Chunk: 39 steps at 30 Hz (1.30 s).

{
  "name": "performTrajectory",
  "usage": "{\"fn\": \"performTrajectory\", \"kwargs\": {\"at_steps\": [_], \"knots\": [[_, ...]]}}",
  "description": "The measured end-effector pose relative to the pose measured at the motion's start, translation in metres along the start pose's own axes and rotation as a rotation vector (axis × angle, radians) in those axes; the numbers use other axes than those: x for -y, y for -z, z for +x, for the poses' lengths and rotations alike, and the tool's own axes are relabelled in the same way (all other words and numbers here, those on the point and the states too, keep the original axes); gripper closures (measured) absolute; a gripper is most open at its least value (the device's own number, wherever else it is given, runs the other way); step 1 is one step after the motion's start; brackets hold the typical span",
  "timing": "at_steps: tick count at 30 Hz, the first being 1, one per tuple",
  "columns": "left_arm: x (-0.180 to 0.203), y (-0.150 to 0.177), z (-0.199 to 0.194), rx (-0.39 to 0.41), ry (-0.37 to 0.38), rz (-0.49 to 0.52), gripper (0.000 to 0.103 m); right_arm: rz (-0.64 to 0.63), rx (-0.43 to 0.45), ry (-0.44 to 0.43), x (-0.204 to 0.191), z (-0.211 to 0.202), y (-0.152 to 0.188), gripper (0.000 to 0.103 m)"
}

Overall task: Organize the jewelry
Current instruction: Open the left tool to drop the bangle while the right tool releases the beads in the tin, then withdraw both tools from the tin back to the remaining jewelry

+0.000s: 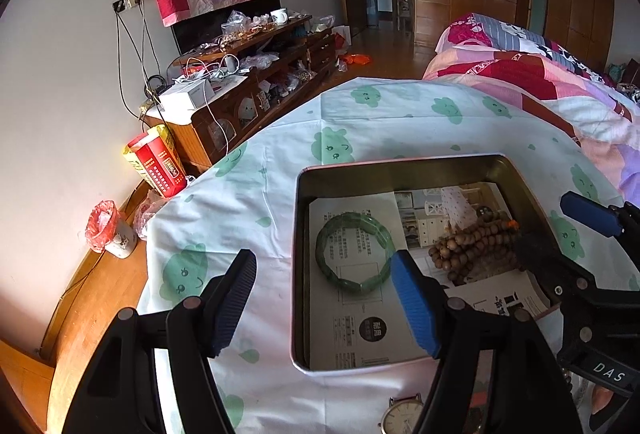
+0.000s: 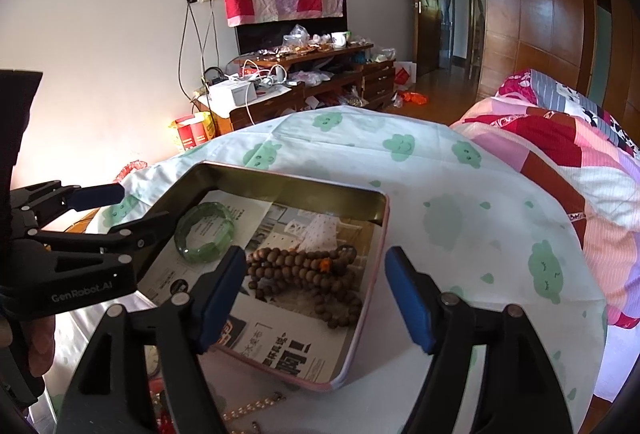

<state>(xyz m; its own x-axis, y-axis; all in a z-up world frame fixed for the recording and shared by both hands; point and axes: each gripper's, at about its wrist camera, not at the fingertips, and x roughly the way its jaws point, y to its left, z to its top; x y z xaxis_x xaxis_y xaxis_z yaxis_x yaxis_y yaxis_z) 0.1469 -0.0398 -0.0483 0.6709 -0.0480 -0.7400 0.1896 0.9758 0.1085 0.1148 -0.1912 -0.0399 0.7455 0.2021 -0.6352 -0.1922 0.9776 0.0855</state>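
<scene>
On a desk draped in a white cloth (image 1: 248, 193) printed with green clouds sits a shallow metal tin (image 1: 301, 266) with rounded corners, lined with printed paper. At its left lies a smooth green stone bangle (image 1: 352, 254); at its right, a heap of round brown wooden beads (image 2: 308, 274). The left tool (image 1: 324, 298) and right tool (image 2: 316, 294) hover over the tin, both spread wide and holding nothing. Both pieces look just placed. Next probably comes fetching the wristwatch (image 1: 402, 416) or the pearl-like strand (image 2: 252, 408) lying before the tin.
</scene>
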Motion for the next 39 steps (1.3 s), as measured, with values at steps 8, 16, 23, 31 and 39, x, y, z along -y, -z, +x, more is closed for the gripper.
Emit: {"fn": "performTrajectory", "kwargs": {"at_steps": [8, 16, 23, 31, 39], "knots": [[-0.001, 0.016, -0.02, 0.018, -0.008, 0.004, 0.033, 0.0, -0.002, -0.007, -0.002, -0.009, 0.008, 0.028], [-0.007, 0.048, -0.038, -0.012, 0.0, -0.026, 0.033, 0.022, -0.007, -0.004, 0.002, -0.025, 0.025, 0.023], [-0.008, 0.081, -0.053, -0.048, 0.021, -0.058, 0.033, 0.018, -0.028, -0.012, -0.001, -0.04, 0.049, 0.023], [-0.005, 0.107, -0.075, -0.049, 0.058, -0.094, 0.033, 0.005, -0.025, 0.009, -0.004, -0.067, 0.081, 0.021], [0.01, 0.111, -0.077, -0.052, 0.081, -0.075, 0.033, -0.003, -0.02, 0.037, -0.002, -0.084, 0.099, 0.014]]}}
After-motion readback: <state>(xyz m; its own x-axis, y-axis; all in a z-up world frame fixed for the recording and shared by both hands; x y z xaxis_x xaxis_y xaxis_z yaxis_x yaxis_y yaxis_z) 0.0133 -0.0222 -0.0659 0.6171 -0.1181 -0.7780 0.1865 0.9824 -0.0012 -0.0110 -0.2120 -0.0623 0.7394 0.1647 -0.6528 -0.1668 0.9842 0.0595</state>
